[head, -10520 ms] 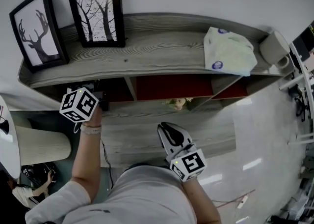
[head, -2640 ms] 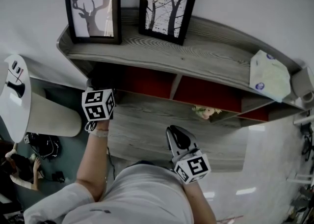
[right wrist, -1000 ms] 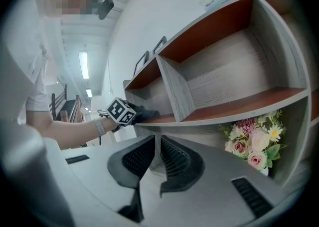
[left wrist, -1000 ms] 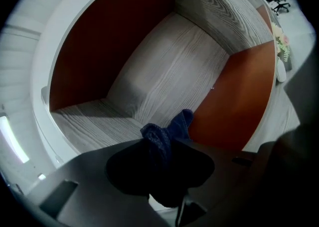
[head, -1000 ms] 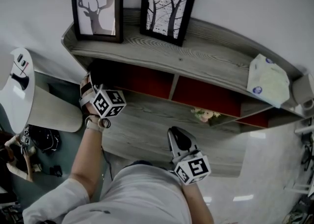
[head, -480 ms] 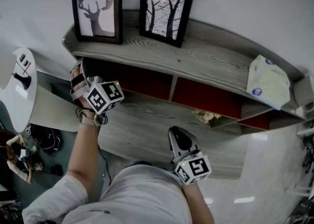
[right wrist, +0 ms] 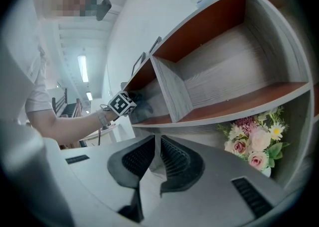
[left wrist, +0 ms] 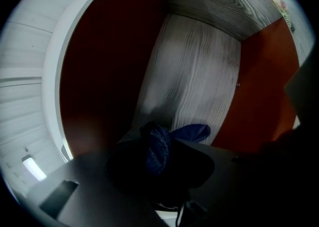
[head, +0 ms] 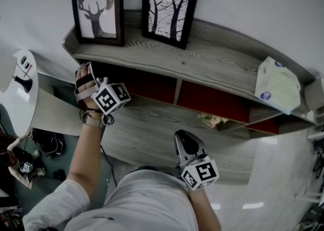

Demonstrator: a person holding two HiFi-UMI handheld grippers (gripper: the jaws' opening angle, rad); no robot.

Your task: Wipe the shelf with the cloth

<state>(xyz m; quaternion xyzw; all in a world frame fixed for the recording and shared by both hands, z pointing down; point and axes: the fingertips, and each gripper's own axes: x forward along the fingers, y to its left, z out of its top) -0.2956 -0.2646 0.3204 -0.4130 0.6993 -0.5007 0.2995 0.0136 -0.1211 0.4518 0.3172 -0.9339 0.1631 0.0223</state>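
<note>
the left gripper (left wrist: 159, 157) has its jaws clamped on a dark blue cloth (left wrist: 157, 146), bunched between the dark pads, with one fold poking out past the tips to the right. the gripper points into the leftmost compartment of a grey wood-grain shelf unit (head: 212, 58), where red-brown panels (left wrist: 104, 71) close in the sides and a pale striped board (left wrist: 194, 86) runs away from the cloth. whether the cloth touches that board cannot be told. from the head view, the left gripper's black-and-white marker cube (head: 110, 97) sits at the mouth of this compartment, under the left end of the top board, and the left hand (head: 86, 87) holding it is strapped.

the right gripper (right wrist: 155, 159) has its ribbed jaws drawn together with only a thin slit between them and nothing in it. it hangs near the person's body, well apart from the left one, low in front of the shelf unit's middle.

a small bunch of pink and white flowers (right wrist: 254, 144) stands on the lower level, right of the right gripper. on the top board, a black-framed deer-antler picture (head: 96, 4) and a black-framed bare-trees picture (head: 169, 9) lean against the wall at the left, and a pale green and white soft packet (head: 276, 84) lies at the right end. a white round table (head: 15, 93) stands left of the shelf unit.
</note>
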